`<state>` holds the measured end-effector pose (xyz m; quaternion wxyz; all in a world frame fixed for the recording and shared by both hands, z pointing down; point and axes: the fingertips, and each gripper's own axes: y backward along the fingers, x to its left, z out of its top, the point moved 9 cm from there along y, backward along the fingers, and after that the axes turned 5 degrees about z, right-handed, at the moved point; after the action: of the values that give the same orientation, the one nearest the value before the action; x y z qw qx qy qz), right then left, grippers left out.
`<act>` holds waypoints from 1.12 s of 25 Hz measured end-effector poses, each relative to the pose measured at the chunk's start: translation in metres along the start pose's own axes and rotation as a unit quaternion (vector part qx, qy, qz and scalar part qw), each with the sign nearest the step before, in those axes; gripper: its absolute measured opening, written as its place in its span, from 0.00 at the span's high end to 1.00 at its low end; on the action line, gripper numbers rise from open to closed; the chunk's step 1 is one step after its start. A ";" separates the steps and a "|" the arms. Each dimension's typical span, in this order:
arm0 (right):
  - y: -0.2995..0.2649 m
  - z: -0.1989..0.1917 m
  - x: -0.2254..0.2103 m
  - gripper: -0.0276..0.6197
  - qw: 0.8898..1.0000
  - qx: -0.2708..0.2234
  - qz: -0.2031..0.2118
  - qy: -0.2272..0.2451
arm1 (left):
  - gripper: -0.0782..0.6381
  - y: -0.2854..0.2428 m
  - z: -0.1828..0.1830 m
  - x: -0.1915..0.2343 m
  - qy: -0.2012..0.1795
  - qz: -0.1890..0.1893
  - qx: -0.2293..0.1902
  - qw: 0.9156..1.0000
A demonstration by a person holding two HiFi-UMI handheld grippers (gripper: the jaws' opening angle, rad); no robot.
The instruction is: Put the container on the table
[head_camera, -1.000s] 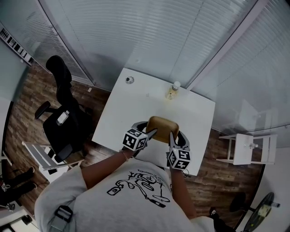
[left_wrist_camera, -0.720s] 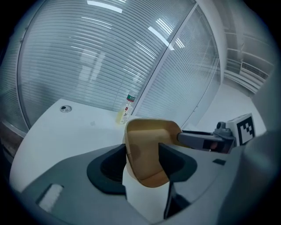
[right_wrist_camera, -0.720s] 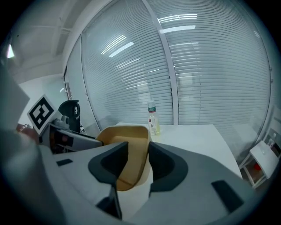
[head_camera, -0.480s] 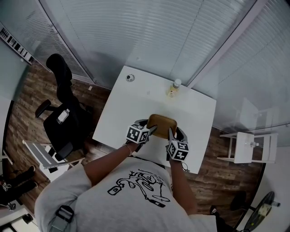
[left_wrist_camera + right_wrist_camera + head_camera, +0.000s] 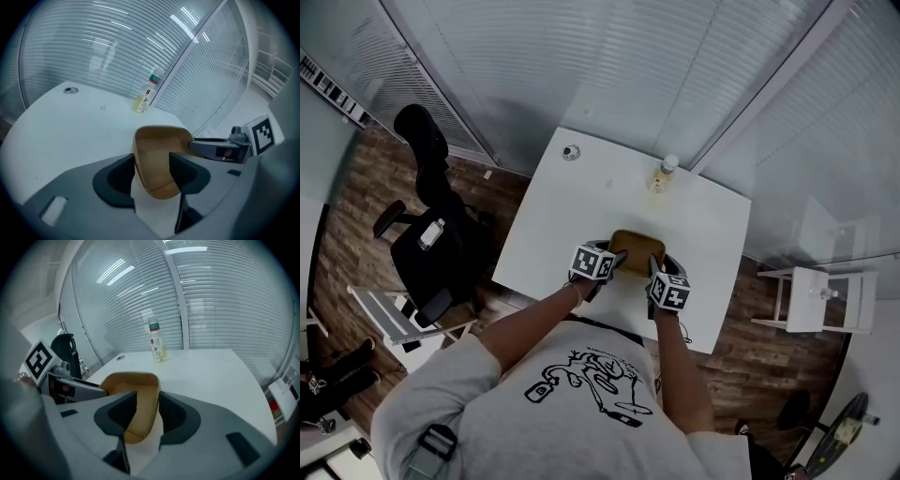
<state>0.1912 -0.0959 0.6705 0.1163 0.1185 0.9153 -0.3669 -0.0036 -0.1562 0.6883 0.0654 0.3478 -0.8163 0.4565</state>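
A tan, shallow container (image 5: 636, 248) with rounded corners is held over the near part of the white table (image 5: 572, 211). My left gripper (image 5: 616, 262) is shut on its left wall, my right gripper (image 5: 653, 269) on its right wall. In the left gripper view the container (image 5: 157, 154) has its wall between the jaws of the left gripper (image 5: 152, 165), with the right gripper (image 5: 220, 147) reaching in from the right. In the right gripper view the right gripper (image 5: 147, 411) pinches the container (image 5: 126, 390). Whether its base touches the table I cannot tell.
A small bottle (image 5: 662, 174) of yellowish liquid stands at the table's far edge by the blinds. A round cable hole (image 5: 571, 151) sits at the far left corner. A black office chair (image 5: 431, 234) is left of the table, a small white stand (image 5: 811, 300) to the right.
Both grippers have carried the container forward, away from the person and further over the table, and it looks lower. The grip on both walls is unchanged.
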 end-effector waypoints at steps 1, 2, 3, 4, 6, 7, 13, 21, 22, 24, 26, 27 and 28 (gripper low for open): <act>-0.003 -0.001 -0.002 0.74 1.000 0.004 0.001 -0.003 | 0.57 -0.004 -0.001 0.001 -0.001 0.001 0.002 1.000; -0.006 -0.002 -0.004 0.74 1.000 0.008 0.002 -0.005 | 0.57 -0.007 -0.001 0.002 -0.002 0.003 0.004 1.000; -0.009 -0.002 -0.006 0.74 1.000 0.012 0.002 -0.006 | 0.57 -0.010 -0.001 0.004 -0.001 0.004 0.007 1.000; -0.012 -0.002 -0.008 0.74 1.000 0.015 0.002 -0.008 | 0.57 -0.013 -0.001 0.005 0.001 0.005 0.009 1.000; -0.017 -0.003 -0.011 0.74 1.000 0.022 0.001 -0.014 | 0.57 -0.018 -0.002 0.007 0.002 0.008 0.012 1.000; -0.019 -0.004 -0.012 0.74 1.000 0.026 0.001 -0.016 | 0.57 -0.020 -0.003 0.008 0.002 0.010 0.013 1.000; -0.032 -0.012 -0.020 0.74 0.999 0.048 0.000 -0.027 | 0.57 -0.031 -0.008 0.013 0.000 0.013 0.028 1.000; -0.036 -0.019 -0.026 0.74 0.997 0.058 0.012 -0.050 | 0.57 -0.031 -0.004 0.014 -0.006 0.009 0.030 1.000; -0.035 -0.018 -0.026 0.74 0.997 0.054 0.013 -0.051 | 0.57 -0.030 -0.003 0.014 -0.005 0.009 0.028 1.000; -0.030 -0.016 -0.026 0.74 0.998 0.044 0.008 -0.046 | 0.57 -0.026 -0.003 0.013 -0.005 0.010 0.020 1.000; -0.024 -0.012 -0.025 0.74 0.999 0.033 0.000 -0.040 | 0.57 -0.019 -0.001 0.013 -0.007 0.012 0.012 1.000; -0.021 -0.008 -0.025 0.74 0.999 0.027 -0.002 -0.037 | 0.57 -0.016 0.000 0.012 -0.008 0.013 0.007 1.000; -0.018 -0.005 -0.025 0.74 0.999 0.020 -0.002 -0.034 | 0.57 -0.013 0.002 0.013 -0.010 0.015 0.001 1.000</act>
<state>0.2086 -0.1081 0.6925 0.1447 0.1062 0.9037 -0.3888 -0.0048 -0.1682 0.7015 0.0499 0.3400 -0.8216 0.4549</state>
